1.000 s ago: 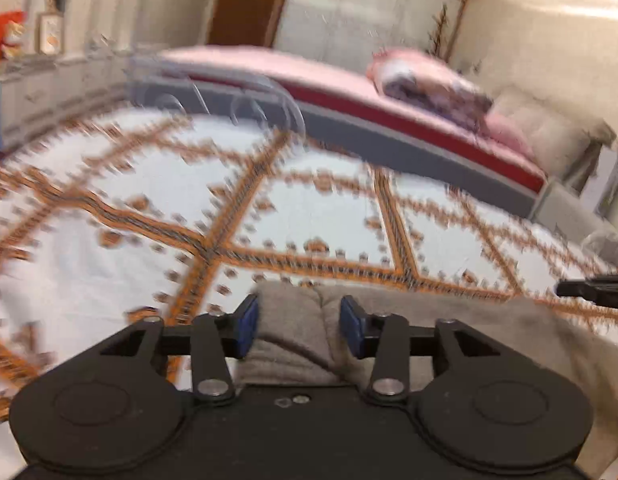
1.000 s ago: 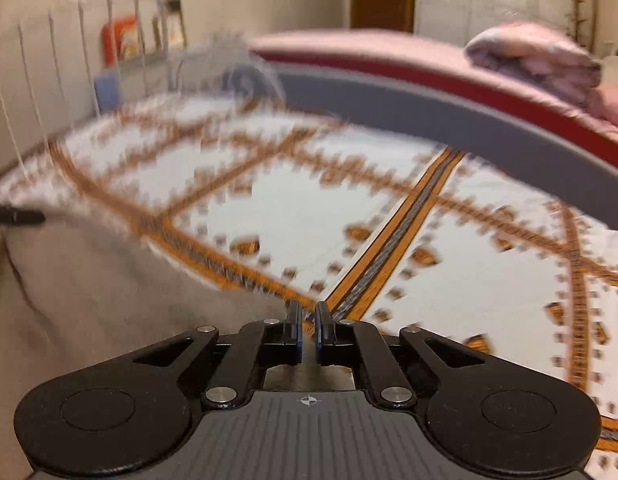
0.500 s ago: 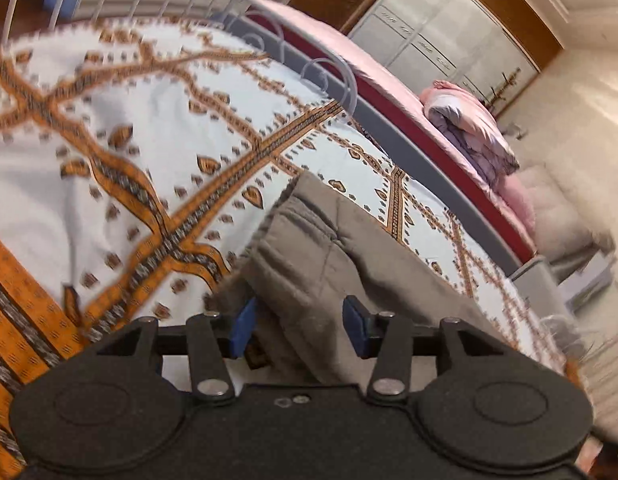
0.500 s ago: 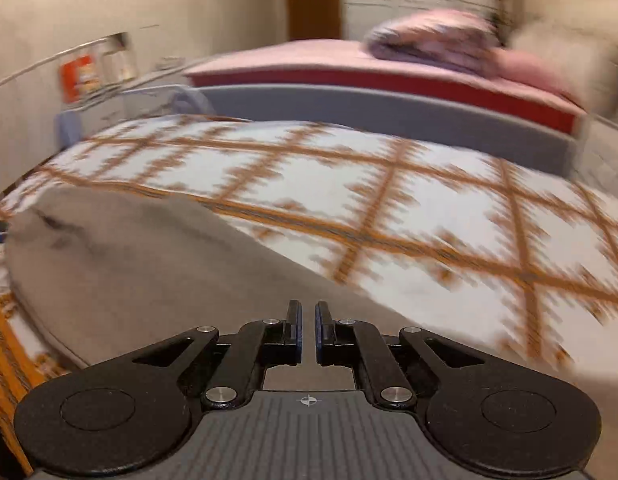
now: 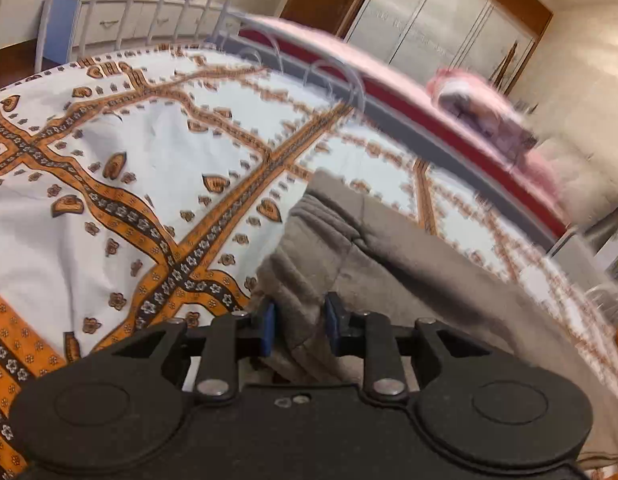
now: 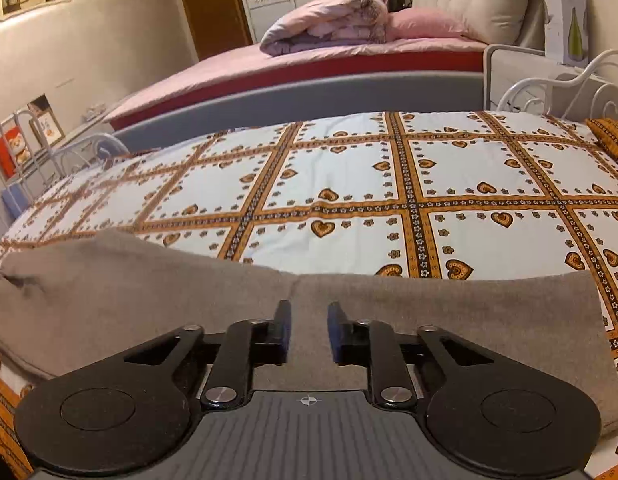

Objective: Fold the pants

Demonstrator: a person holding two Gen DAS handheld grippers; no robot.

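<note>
Grey pants [image 6: 429, 320] lie along the bed's [image 6: 349, 168] near edge, bedspread bare beyond; left tool [image 5: 299, 326] and right tool [image 6: 308, 332] hover parted, holding nothing.

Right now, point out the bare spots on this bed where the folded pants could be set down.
Widest bare patch: the patterned bedspread beyond the grey pants, bounded by the grey bed rail behind and the white metal frame at right. The bedspread left of the waistband is bare too. It is crowded along the near edge, where the pants lie under both claws.
</note>
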